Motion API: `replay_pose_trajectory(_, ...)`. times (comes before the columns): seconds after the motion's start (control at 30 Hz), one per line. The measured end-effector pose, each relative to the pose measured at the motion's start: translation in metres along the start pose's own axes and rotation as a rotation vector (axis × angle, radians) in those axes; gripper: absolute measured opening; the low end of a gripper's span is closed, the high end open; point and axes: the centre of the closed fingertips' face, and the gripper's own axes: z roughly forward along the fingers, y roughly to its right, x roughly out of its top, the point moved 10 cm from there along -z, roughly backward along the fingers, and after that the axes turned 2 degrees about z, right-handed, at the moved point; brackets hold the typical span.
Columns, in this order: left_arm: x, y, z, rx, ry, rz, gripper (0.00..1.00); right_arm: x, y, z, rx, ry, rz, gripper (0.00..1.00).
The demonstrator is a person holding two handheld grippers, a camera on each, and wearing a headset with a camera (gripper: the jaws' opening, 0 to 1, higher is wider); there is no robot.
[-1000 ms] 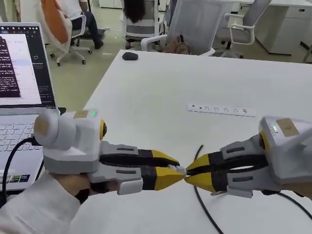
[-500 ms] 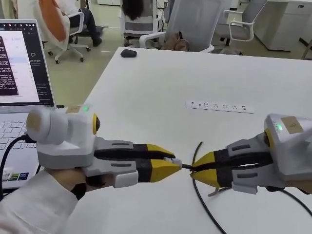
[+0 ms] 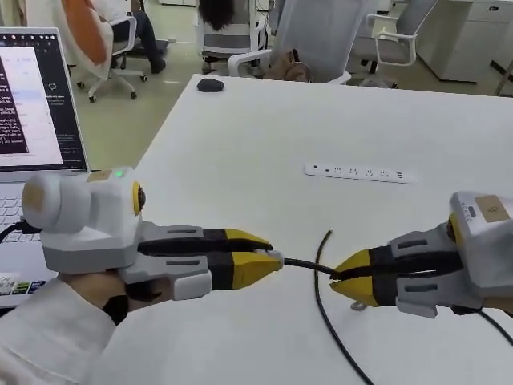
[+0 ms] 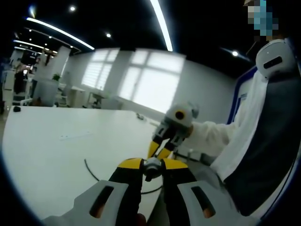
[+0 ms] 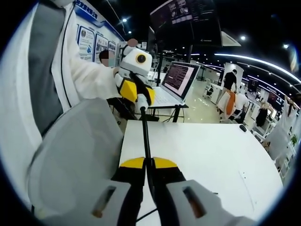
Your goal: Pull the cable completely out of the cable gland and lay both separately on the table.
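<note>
The cable (image 3: 307, 264) stretches taut above the surface (image 3: 264, 136) between the two tools. One end meets the cable gland (image 4: 151, 165), pinched by the left tool (image 3: 271, 260) — the right tool (image 3: 338, 277) is clamped on the cable itself, and the slack curls away across the surface.

A long white plastic power strip (image 3: 361, 173) lies on the plain white tabletop (image 3: 240, 136) beyond the right gripper (image 3: 335, 277), well apart from it. To the outer side of the left gripper (image 3: 276, 261) stands an open silver laptop (image 3: 32, 96), its screen lit with text. Far beyond both grippers a small dark computer mouse (image 3: 211, 85) sits near the table's far edge, and a grey mesh office chair (image 3: 317, 40) stands past it.
</note>
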Motion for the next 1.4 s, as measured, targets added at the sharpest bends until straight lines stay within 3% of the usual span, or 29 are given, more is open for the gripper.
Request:
replay_pose_trajectory(0.73,-0.016,-0.003,-0.017,0.061,0.019,-0.040,0.17,-0.042,0.013,-0.003,-0.034,-0.047,0.100,0.05)
replay_pose_trajectory(0.93,-0.020,-0.006,-0.024,0.085,0.026,-0.053,0.17,-0.058,0.021,-0.002,-0.075,-0.077,0.146,0.04)
replay_pose_trajectory(1.13,-0.024,-0.009,-0.028,0.099,0.027,-0.070,0.17,-0.081,0.037,0.012,-0.152,-0.149,0.212,0.05)
replay_pose_trajectory(1.27,-0.026,-0.012,-0.028,0.104,0.029,-0.082,0.17,-0.100,0.050,0.026,-0.192,-0.181,0.305,0.06)
replay_pose_trajectory(1.4,-0.029,-0.014,-0.028,0.110,0.032,-0.097,0.17,-0.118,0.062,0.041,-0.197,-0.198,0.335,0.06)
